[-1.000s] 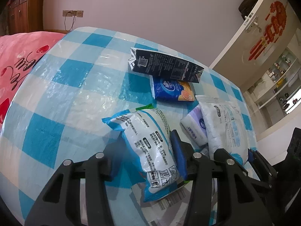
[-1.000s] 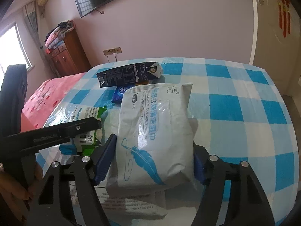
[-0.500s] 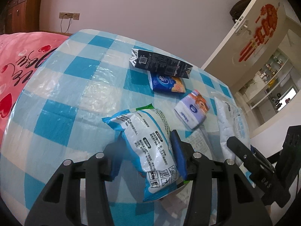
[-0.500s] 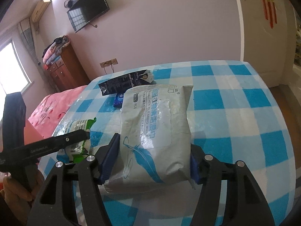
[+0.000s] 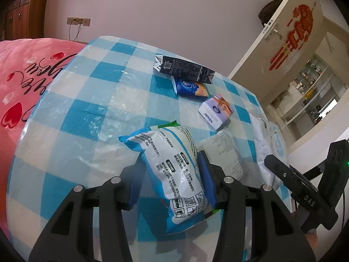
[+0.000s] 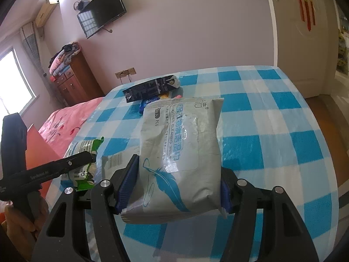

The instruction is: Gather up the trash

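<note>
Trash in hand: left gripper (image 5: 172, 175) fingers clamp crinkly blue-white pouch (image 5: 172, 166); right gripper (image 6: 178, 188) fingers squeeze soft grey wipes pack (image 6: 181, 152), both lifted.
Left on worktop (image 5: 87, 113): black carton (image 5: 183, 69) at 12 o'clock, blue packet (image 5: 190, 87), boxy tissue pack (image 5: 216, 111), flat wrapper (image 5: 226, 152).
Progress: maybe a third done.

The grey plastic wipes pack with a blue feather print (image 6: 181, 157) reads "CLOTHES CLEANING WIPES" and "PCS", beside Chinese characters too small to make out. A black gripper arm (image 5: 305, 193) carries white letters "DAS". Print on the other packets is unreadable.
</note>
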Available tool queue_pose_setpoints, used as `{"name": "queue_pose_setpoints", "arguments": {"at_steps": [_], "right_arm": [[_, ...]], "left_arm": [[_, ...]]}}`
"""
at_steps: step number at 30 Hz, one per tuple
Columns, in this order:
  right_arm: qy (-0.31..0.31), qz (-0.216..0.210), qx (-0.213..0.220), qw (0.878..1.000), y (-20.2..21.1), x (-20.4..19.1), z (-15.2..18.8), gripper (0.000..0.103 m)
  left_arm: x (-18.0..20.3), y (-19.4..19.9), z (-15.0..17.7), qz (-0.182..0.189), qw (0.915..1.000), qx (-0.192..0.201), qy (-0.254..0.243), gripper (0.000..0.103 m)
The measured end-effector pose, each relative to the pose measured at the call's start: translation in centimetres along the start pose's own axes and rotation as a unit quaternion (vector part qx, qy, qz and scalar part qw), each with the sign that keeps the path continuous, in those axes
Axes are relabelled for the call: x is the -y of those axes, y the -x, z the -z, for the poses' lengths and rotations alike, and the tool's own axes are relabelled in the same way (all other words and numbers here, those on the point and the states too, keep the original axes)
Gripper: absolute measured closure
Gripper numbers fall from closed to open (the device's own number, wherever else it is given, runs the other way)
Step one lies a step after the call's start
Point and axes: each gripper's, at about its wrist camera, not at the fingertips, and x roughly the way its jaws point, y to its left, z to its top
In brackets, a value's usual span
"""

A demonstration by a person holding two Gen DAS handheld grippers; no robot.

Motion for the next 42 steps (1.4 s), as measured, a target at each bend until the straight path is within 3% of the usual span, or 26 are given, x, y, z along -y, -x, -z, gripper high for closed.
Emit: {"name": "queue_pose_setpoints", "arguments": {"at_steps": [27, 42], "right_arm": [[0.037, -0.025, -0.029, 0.999, 3.3, -6.8, 3.5, 0.039], [0.078, -0.059, -0.045, 0.994, 3.8, -12.6, 3.3, 0.039]], "left_arm": [[-2.5, 6.0, 5.6, 0.001, 0.9996, 0.001, -0.027, 0.054], [-4.4, 11.8, 4.8, -0.033, 0.9973, 0.054, -0.037, 0.054]]}}
